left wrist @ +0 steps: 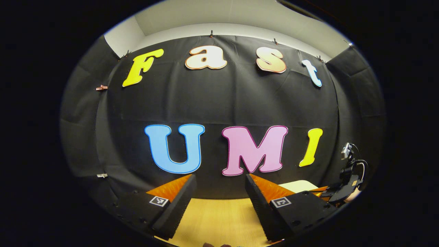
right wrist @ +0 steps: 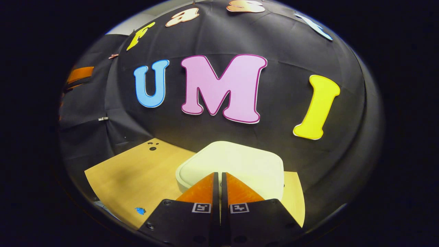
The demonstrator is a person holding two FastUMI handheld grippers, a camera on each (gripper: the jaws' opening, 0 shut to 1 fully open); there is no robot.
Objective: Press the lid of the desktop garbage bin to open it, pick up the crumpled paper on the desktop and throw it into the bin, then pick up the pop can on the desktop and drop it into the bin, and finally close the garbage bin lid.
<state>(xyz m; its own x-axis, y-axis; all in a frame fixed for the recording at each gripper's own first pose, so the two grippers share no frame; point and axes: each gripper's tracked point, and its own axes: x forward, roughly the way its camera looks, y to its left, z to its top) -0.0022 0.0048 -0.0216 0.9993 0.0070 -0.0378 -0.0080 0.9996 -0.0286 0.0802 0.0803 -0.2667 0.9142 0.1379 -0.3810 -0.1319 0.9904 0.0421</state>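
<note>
Cream garbage bin lid; pale wood-grain desktop; small blue mark.

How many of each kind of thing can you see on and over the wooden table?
Garbage bin, lid down: 1
Grippers: 2, the left gripper with fingers apart and the right gripper with fingers together over the bin
Wooden table: 1
Blue scrap on the table: 1
Total: 5

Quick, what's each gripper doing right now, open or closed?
Left gripper: open, holding nothing.
Right gripper: closed, empty, over the bin lid.
</note>
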